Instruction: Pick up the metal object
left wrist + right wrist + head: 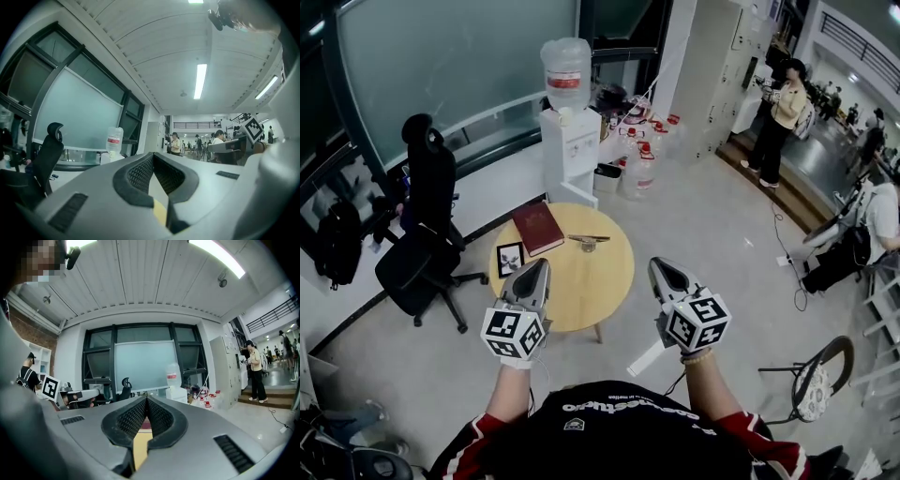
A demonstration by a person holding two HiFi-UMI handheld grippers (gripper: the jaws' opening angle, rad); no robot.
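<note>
Jaws closed and empty on both left gripper and right gripper. Small flat metal object lies on round light wooden table, just beside dark red book, well apart from both grippers.

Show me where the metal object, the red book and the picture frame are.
metal object (589,241), head view, middle of its body.
red book (538,228), head view, centre of its cover.
picture frame (510,258), head view, centre of its picture.

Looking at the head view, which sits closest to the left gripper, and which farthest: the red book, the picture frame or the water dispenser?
1. Picture frame, left edge of the table.
2. Red book, just behind the frame.
3. Water dispenser, on the floor beyond the table.
</note>
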